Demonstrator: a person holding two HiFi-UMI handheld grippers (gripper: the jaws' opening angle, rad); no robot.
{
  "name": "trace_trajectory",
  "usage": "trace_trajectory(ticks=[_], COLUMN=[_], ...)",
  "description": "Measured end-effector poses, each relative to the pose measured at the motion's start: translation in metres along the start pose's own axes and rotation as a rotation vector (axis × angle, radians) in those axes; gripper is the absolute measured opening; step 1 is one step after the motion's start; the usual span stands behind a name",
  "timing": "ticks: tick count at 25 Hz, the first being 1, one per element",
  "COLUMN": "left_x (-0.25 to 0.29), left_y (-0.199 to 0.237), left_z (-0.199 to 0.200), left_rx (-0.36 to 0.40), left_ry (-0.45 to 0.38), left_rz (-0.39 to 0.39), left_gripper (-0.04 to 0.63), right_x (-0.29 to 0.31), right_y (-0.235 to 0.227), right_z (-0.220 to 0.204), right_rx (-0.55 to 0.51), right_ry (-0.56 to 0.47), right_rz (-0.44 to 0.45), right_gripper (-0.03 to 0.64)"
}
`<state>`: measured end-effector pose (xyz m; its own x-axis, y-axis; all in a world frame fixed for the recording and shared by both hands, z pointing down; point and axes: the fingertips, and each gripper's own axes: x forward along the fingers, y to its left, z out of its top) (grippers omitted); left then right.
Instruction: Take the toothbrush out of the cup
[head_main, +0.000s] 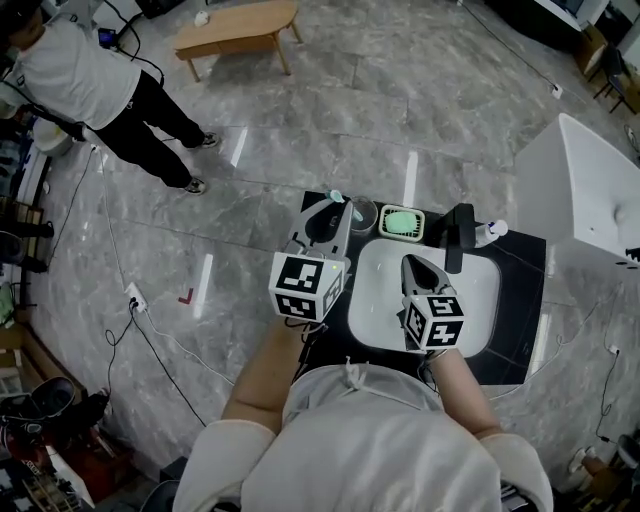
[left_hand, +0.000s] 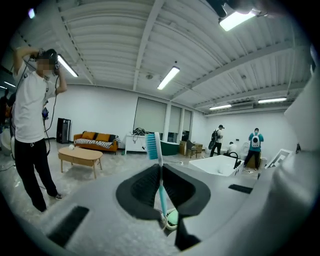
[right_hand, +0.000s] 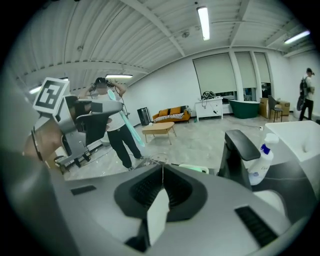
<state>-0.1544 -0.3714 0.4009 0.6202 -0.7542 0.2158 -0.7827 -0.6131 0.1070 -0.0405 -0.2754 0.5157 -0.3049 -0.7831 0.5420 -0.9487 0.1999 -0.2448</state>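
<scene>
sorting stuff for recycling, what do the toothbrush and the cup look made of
Toothbrush: probably plastic, with a smooth translucent teal handle, a white neck and blue bristles. Cup: clear and see-through with a thin shiny rim. It could be glass or clear plastic; the look does not settle which.

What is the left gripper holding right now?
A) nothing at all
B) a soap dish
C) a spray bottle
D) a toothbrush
D: in the left gripper view, the left gripper has its jaws pinched shut on the stem of the toothbrush, whose blue bristle head sticks up above them.
</scene>
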Motion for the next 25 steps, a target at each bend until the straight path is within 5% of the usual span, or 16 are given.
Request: trace_trajectory(ticks=[25], left_x=[-0.058], left_y=[-0.072], left_z=[-0.099], left_rx=[-0.011], left_ry=[0.159], left_rz=[-0.048], left_gripper=[0.034], right_x=[-0.064], right_y=[0.009], right_z=[0.012], right_rx=[-0.047], right_ry=[-0.146], right_rz=[0.003], right_gripper=[0.026])
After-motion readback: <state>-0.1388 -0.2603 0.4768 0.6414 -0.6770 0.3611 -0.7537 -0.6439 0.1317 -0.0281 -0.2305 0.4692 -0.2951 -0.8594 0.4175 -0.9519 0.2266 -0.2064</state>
